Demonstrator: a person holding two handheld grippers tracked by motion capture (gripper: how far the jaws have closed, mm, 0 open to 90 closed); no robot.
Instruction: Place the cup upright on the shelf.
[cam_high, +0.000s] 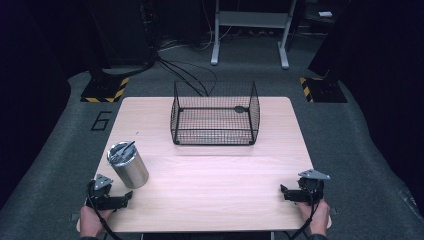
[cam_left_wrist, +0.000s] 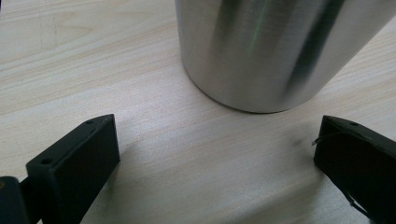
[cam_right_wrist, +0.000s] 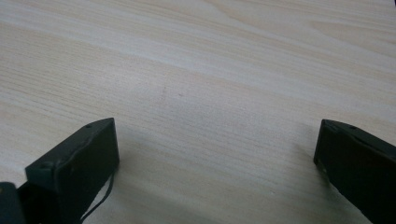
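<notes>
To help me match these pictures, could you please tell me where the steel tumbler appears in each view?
High view: steel tumbler stands front left, just beyond the left gripper.
Left gripper view: its lower wall fills the top, ahead of the open jaws.
Right gripper view: not in it.
Shared landmark: the pale wooden table.

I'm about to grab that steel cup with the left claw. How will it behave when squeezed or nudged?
The cup looks rigid, so it shouldn't give. Its brushed wall may be slippery. Standing upright and taller than wide, it might tip if pushed high; on its side it would probably roll.
</notes>
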